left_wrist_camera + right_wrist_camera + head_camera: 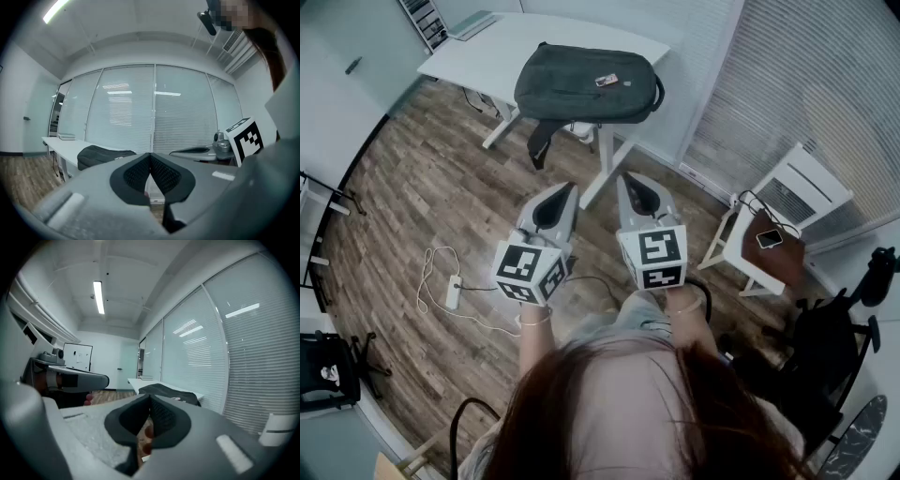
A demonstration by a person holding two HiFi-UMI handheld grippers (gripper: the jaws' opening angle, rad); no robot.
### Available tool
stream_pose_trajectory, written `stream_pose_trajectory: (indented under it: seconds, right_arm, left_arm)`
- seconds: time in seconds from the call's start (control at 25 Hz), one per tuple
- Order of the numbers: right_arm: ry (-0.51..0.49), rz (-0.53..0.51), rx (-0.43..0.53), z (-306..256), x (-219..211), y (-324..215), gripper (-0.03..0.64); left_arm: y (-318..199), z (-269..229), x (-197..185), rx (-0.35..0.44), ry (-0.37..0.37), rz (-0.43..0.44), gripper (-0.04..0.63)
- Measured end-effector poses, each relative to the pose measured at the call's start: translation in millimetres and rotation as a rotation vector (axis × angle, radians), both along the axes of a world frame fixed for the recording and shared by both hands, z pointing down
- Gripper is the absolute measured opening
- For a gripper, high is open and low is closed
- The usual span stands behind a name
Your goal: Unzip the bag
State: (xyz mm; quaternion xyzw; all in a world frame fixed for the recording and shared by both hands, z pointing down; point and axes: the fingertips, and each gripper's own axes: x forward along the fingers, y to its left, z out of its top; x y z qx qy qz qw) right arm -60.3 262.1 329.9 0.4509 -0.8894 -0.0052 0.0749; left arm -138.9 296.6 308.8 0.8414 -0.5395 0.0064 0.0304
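Bag (581, 86) on table (478, 58), well beyond left gripper (571, 188), right gripper (624, 178), jaws together

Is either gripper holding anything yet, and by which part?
Nothing is held. The left gripper and the right gripper are both shut on nothing, short of the bag lying on the table.

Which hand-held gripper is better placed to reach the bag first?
Right, marginally. Both are shut and far from the bag, but the right hand-held gripper points nearly straight at it.
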Motion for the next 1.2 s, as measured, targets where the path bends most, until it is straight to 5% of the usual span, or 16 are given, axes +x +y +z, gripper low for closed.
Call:
stream_pose_trajectory:
  seconds: [1.2]
  right_arm:
    - [-0.022,0.004,-0.096,42,-29,-118,0.015]
  left_arm:
    - [-126,25,-16,-0.031,-0.017,0.068,0.009]
